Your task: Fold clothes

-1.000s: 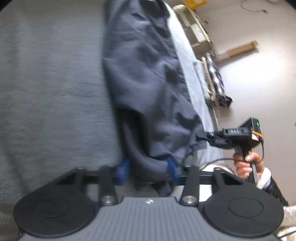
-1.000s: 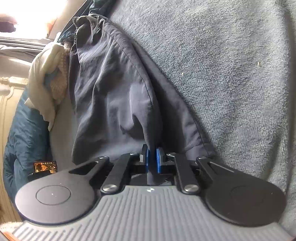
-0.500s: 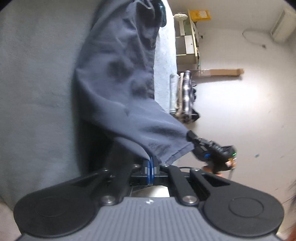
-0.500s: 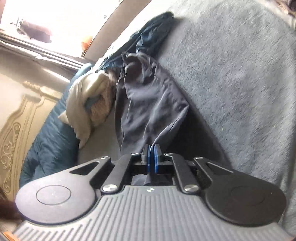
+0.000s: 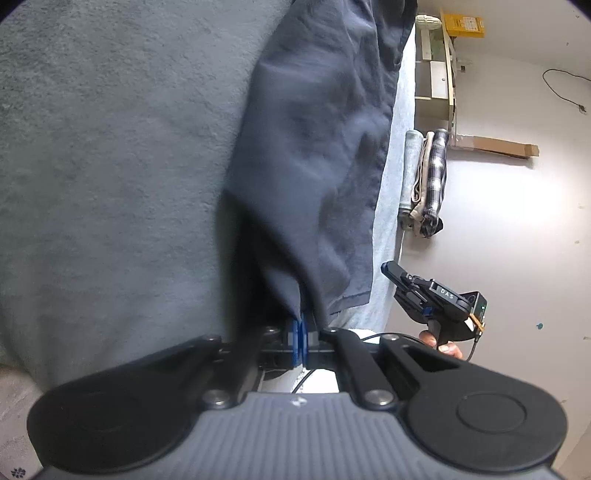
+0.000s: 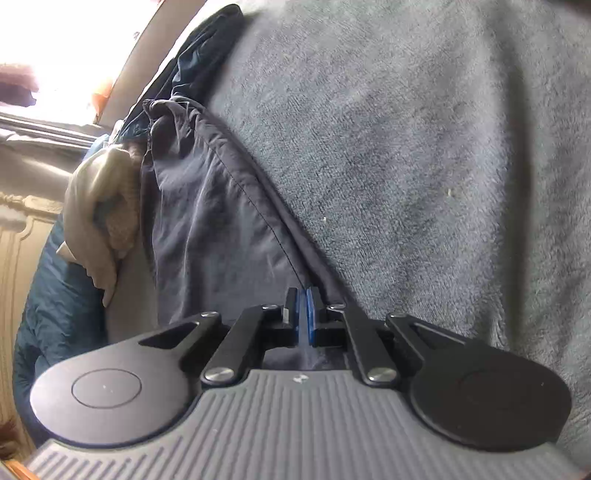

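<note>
A grey fleece blanket covers the bed and fills the left of the left wrist view. On it lies a pair of dark navy thin-fabric trousers, stretched away from the camera toward the top of the picture, with one hem hanging free near the bed's edge. The left tongs are pinched shut on a fold of that navy cloth at the near end. Right of the bed lies a pale floor, with a folded stack of checked and beige cloth, a cream wooden frame, a yellow box and a long cardboard strip. Only this view shows the right tongs from outside, a black tool held by a person's hand just beyond the bed's edge; its tips sit close to the trouser hem.

The right wrist view shows instead a bright window, a carved cream panel, a teal quilt and a bundle of cream clothing at left. Its tongs are closed tight on the trouser fabric, with blanket to the right.
</note>
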Action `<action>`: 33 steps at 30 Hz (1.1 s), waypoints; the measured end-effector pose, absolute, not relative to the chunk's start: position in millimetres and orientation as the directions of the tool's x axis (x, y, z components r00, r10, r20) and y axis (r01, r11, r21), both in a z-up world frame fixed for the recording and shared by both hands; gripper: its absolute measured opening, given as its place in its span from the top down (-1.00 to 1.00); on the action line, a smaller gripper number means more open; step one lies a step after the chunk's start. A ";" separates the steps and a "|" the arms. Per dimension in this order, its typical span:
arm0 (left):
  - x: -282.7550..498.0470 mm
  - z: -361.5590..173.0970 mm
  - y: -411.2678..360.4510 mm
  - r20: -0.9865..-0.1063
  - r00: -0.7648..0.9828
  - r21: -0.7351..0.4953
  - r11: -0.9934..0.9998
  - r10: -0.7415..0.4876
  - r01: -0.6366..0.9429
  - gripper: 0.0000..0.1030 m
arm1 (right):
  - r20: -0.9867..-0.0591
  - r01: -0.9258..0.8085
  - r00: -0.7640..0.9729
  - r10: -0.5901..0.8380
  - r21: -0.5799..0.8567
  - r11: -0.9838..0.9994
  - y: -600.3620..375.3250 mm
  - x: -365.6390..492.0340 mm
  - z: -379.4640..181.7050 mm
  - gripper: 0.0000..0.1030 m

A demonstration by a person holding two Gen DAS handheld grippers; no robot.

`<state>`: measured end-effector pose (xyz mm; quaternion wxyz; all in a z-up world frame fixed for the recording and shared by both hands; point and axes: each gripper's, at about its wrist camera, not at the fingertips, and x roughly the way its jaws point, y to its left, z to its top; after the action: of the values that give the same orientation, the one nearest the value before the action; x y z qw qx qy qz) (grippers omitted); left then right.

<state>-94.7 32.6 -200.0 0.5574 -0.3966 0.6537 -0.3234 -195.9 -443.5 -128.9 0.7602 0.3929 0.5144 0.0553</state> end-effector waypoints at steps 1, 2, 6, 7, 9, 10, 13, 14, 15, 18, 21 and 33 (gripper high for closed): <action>-94.8 -200.4 31.7 -0.492 -0.063 -0.855 0.496 -0.868 -0.151 0.87 | -0.741 0.316 0.466 0.484 0.650 0.692 -443.2 -195.8 -127.9 0.94; -95.2 -200.5 31.7 -0.511 -0.060 -0.846 0.514 -0.857 -0.140 0.74 | -0.748 0.314 0.464 0.475 0.640 0.701 -443.0 -196.2 -126.5 0.94; -99.0 -200.1 32.4 -0.503 -0.071 -0.853 0.508 -0.862 -0.124 0.39 | -0.784 0.290 0.459 0.418 0.577 0.763 -434.9 -193.9 -117.6 0.89; -100.4 -195.9 30.5 -0.510 -0.073 -0.852 0.515 -0.857 -0.093 0.16 | -0.778 0.272 0.464 0.424 0.580 0.768 -432.0 -192.1 -114.4 0.89; -103.0 -187.1 26.5 -0.527 -0.076 -0.847 0.530 -0.846 -0.029 -0.02 | -0.760 0.234 0.479 0.438 0.592 0.771 -424.7 -190.2 -108.2 0.89; -103.9 -182.1 22.0 -0.546 -0.080 -0.837 0.547 -0.834 0.013 0.00 | -0.756 0.221 0.480 0.445 0.595 0.773 -421.0 -188.8 -106.3 0.88; -105.1 -170.4 9.8 -0.623 -0.103 -0.781 0.612 -0.775 0.120 0.67 | -0.745 0.189 0.478 0.466 0.605 0.774 -409.9 -183.7 -101.6 0.88; -105.1 -167.0 6.2 -0.643 -0.115 -0.765 0.626 -0.757 0.153 1.00 | -0.742 0.183 0.476 0.472 0.609 0.772 -407.1 -182.1 -100.9 0.88; -104.6 -164.7 6.4 -0.631 -0.123 -0.775 0.614 -0.766 0.150 0.98 | -0.739 0.179 0.477 0.475 0.611 0.771 -405.1 -182.7 -99.3 0.88; -100.4 -165.9 16.0 -0.455 -0.137 -0.890 0.453 -0.880 0.045 0.98 | -0.730 0.168 0.481 0.484 0.619 0.767 -400.4 -186.1 -94.9 0.88; -99.2 -182.1 21.5 -0.502 -0.151 -0.861 0.509 -0.852 -0.011 0.97 | -0.731 0.163 0.478 0.487 0.619 0.768 -396.5 -188.6 -93.2 0.88; -110.5 -155.3 33.4 -0.741 -0.038 -0.659 0.714 -0.671 0.237 0.14 | -0.755 0.095 0.441 0.485 0.576 0.812 -378.2 -188.2 -83.2 0.87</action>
<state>-110.5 33.4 -155.3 0.6723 -0.1704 0.6365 -0.3375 -188.2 -378.2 -83.2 0.8008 0.2816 0.5144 0.1219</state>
